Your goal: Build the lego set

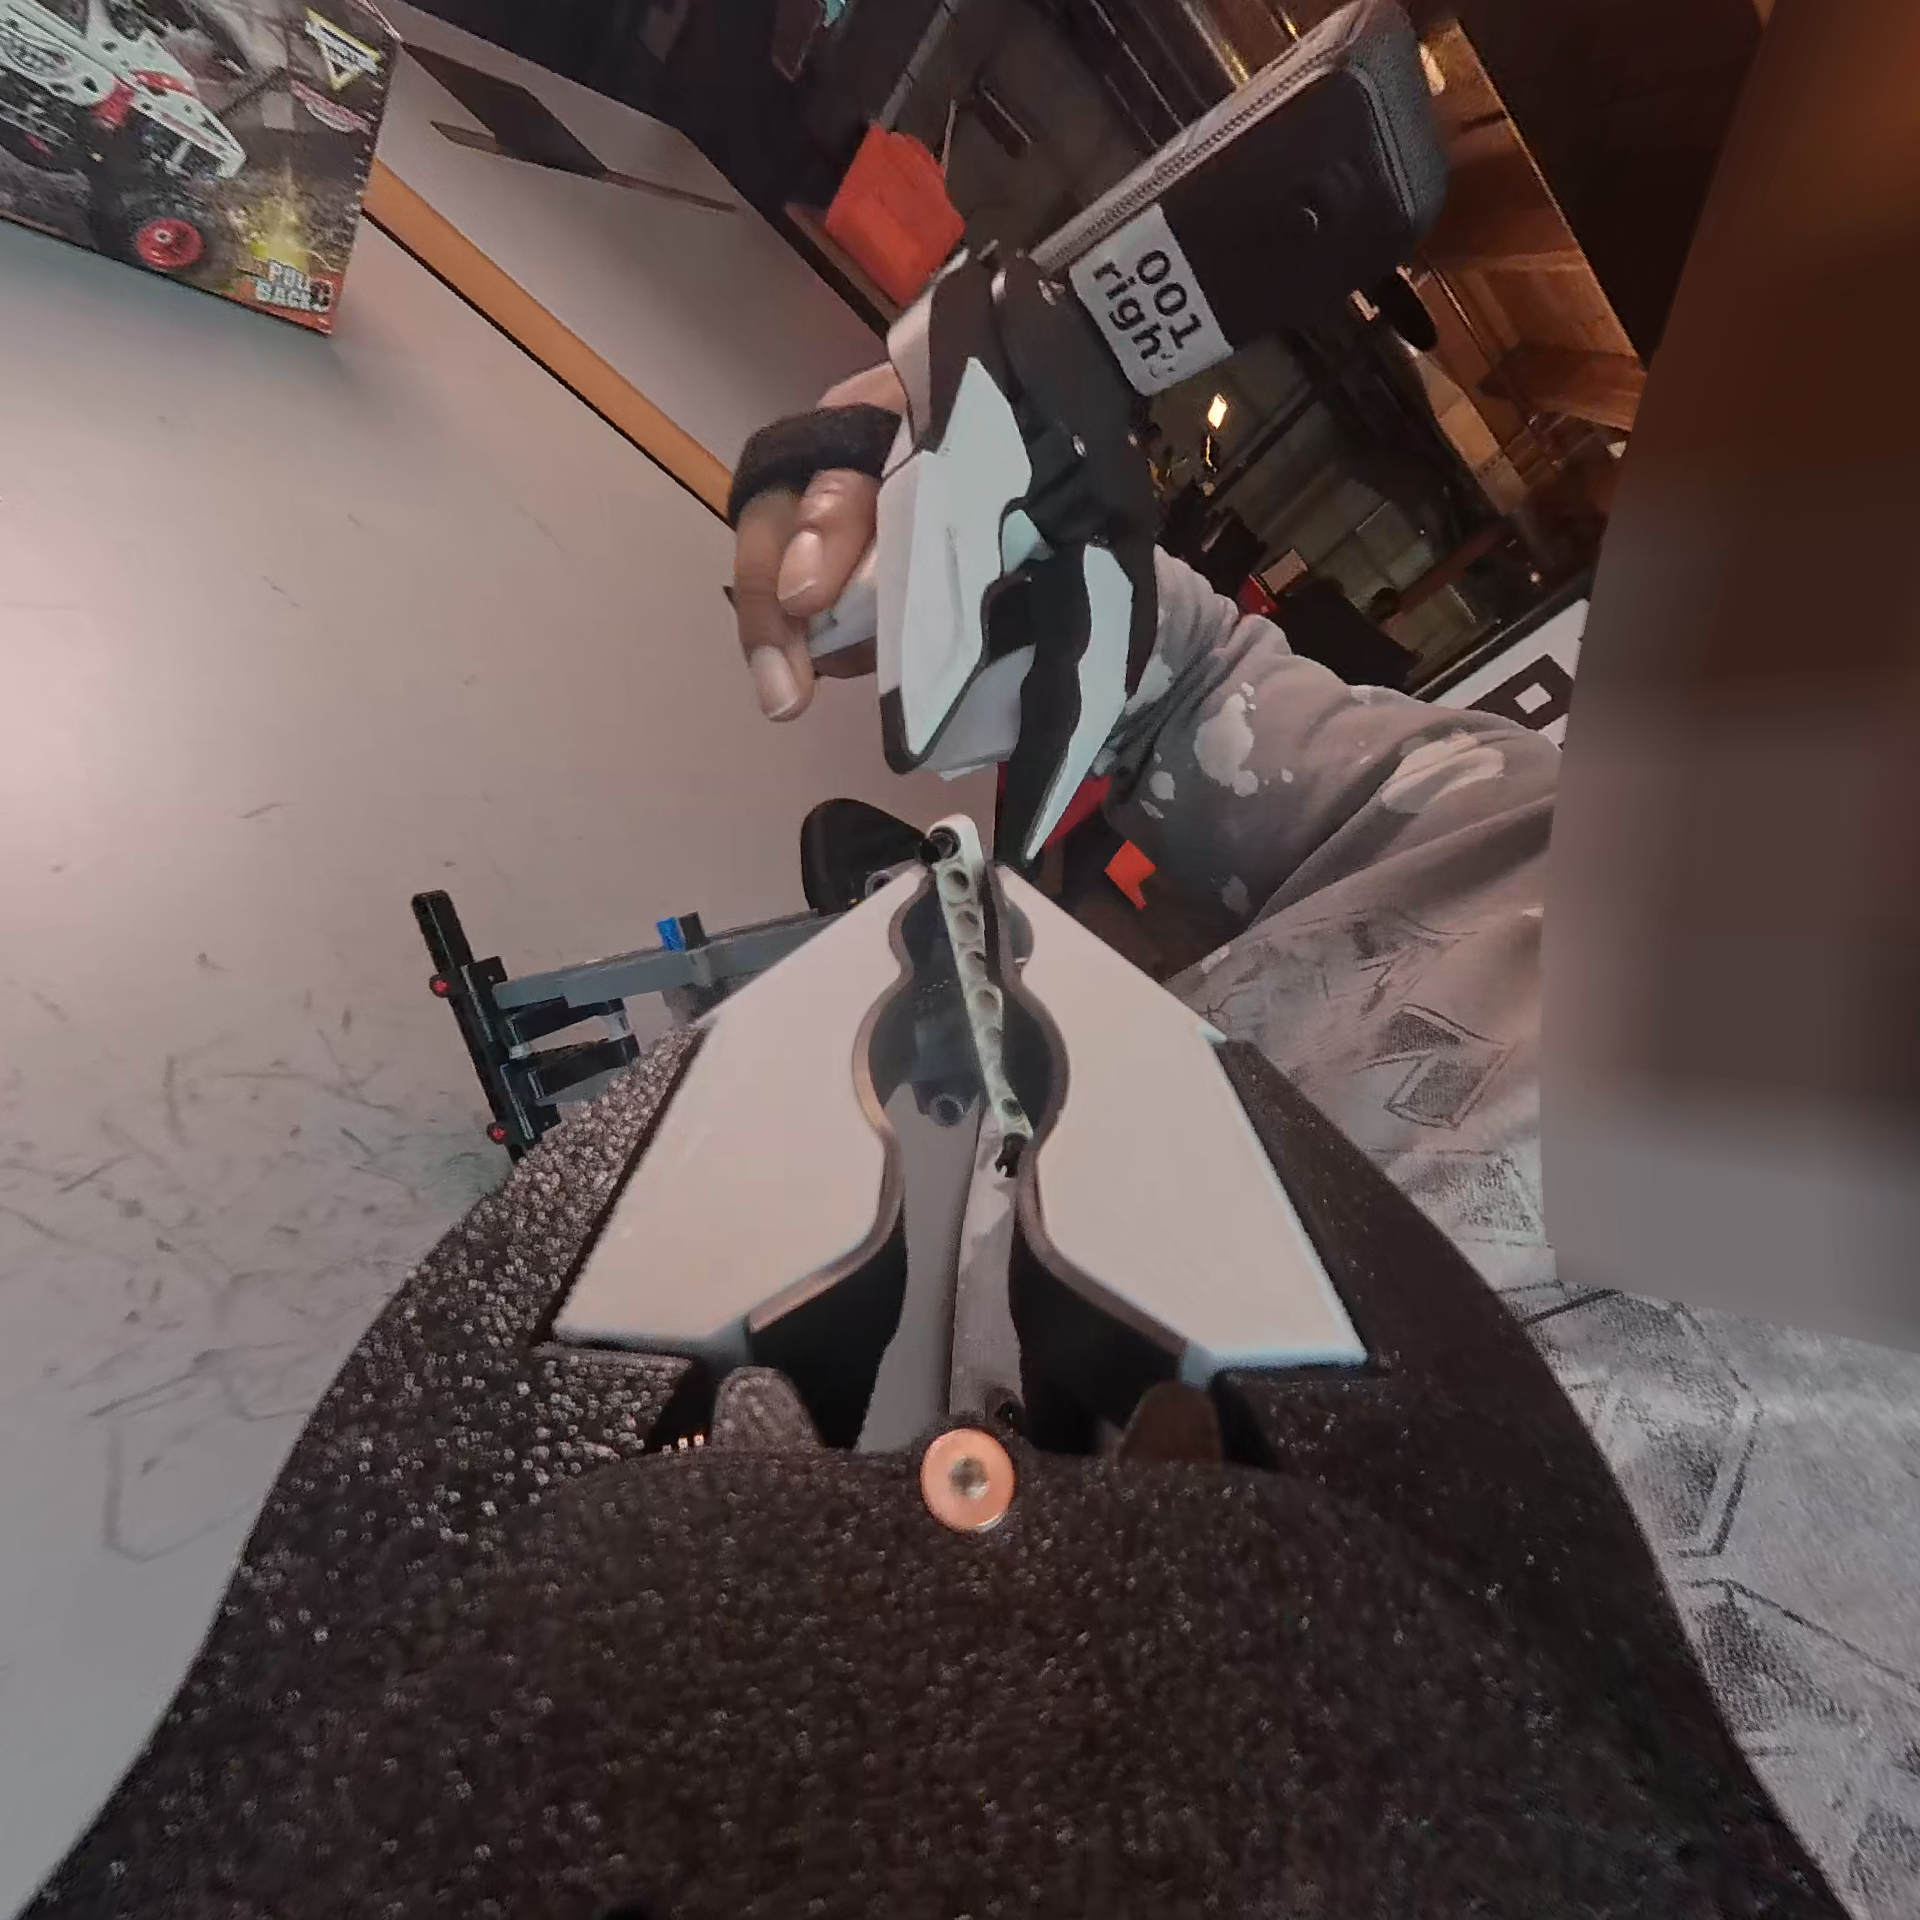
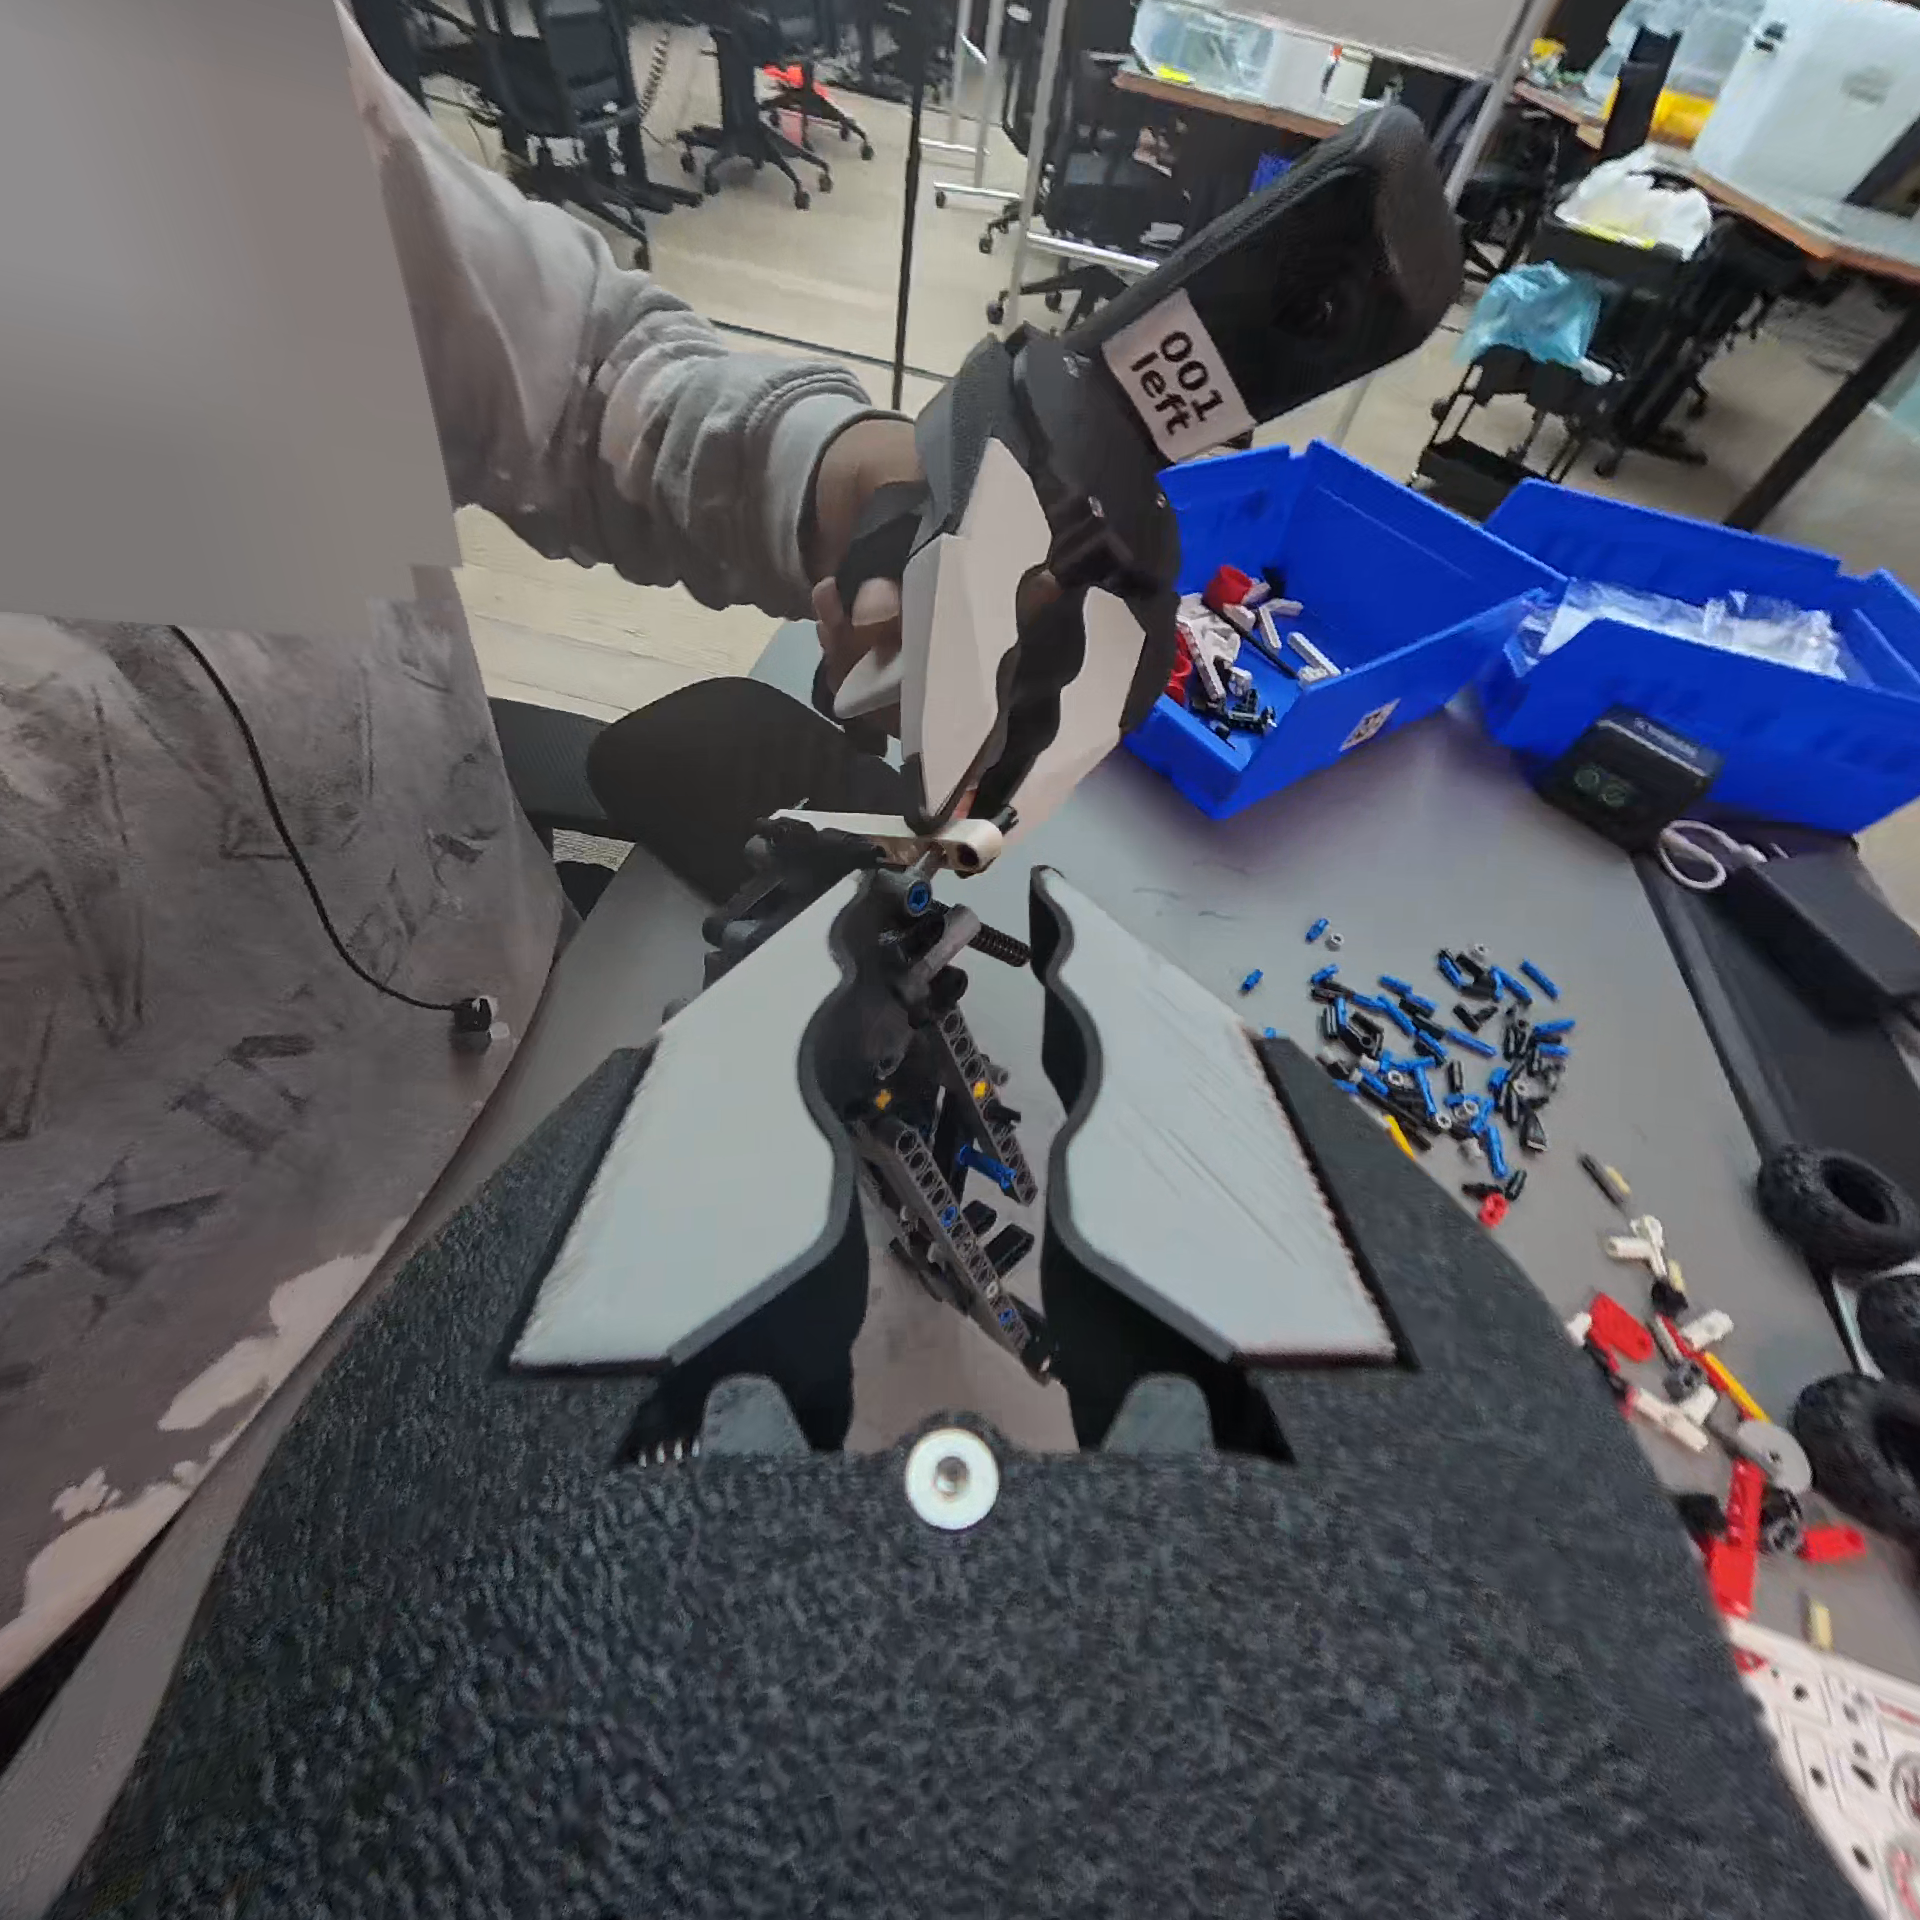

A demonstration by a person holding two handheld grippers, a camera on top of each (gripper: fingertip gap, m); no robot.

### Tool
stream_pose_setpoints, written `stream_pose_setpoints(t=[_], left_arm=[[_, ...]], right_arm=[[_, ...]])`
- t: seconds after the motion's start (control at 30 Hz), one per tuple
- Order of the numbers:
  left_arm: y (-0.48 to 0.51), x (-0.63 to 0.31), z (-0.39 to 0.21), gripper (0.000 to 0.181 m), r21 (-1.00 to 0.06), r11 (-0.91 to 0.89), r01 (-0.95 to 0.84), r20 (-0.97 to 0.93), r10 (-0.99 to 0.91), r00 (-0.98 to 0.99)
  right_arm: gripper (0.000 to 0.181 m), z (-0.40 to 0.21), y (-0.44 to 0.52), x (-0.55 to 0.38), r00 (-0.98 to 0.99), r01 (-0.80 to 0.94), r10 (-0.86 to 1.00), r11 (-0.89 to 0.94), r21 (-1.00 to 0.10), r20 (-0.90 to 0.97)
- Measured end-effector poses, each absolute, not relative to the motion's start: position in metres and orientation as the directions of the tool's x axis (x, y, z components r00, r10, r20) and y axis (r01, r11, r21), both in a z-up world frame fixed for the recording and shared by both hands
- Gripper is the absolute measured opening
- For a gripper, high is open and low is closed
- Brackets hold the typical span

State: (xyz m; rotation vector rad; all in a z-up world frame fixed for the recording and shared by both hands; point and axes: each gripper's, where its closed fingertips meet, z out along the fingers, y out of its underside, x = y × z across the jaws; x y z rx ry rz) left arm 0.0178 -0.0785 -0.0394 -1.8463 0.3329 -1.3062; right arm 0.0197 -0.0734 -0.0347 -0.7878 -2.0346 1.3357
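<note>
Left wrist view: hand-held gripper (image 1: 961, 883) around white beam (image 1: 971, 977)

Two blue bins (image 2: 1340, 582), three black tyres (image 2: 1844, 1210), one set box (image 1: 187, 145).

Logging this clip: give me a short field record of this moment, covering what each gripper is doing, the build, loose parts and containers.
left gripper: shut on white beam, a holed lego piece with a black pin at each end
right gripper: open, fingers either side of the dark chassis assembly
build state: white beam held just above the chassis assembly, not yet joined
loose parts: pile of blue and black pins; red and white pieces; black tyres
containers: two blue bins
surface: grey table
</note>
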Motion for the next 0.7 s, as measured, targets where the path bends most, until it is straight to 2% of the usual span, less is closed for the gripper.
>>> stream_pose_setpoints(t=[0.1, 0.27, 0.4, 0.5, 0.7], left_arm=[[-0.078, 0.021, -0.039, 0.009, -0.742, -0.643, 0.189, 0.655, -0.635, 0.411], [-0.077, 0.020, -0.040, 0.009, -0.735, -0.664, 0.137, 0.648, -0.629, 0.429], [-0.076, 0.022, -0.041, 0.009, -0.736, -0.674, 0.069, 0.626, -0.638, 0.448], [-0.074, 0.023, -0.043, 0.009, -0.734, -0.679, 0.006, 0.600, -0.644, 0.474], [-0.080, 0.025, -0.044, 0.008, -0.694, -0.719, -0.036, 0.640, -0.639, 0.427]], right_arm=[[0.033, -0.045, -0.075, 0.018, -0.734, 0.129, 0.652, 0.409, -0.903, 0.190], [0.030, -0.044, -0.078, 0.016, -0.779, 0.060, 0.568, 0.488, -0.871, 0.265], [0.041, -0.042, -0.080, 0.013, -0.793, -0.003, 0.521, 0.515, -0.857, 0.315], [0.042, -0.041, -0.084, 0.013, -0.793, -0.072, 0.476, 0.546, -0.835, 0.380], [0.041, -0.042, -0.087, 0.016, -0.832, -0.053, 0.441, 0.542, -0.839, 0.338]])
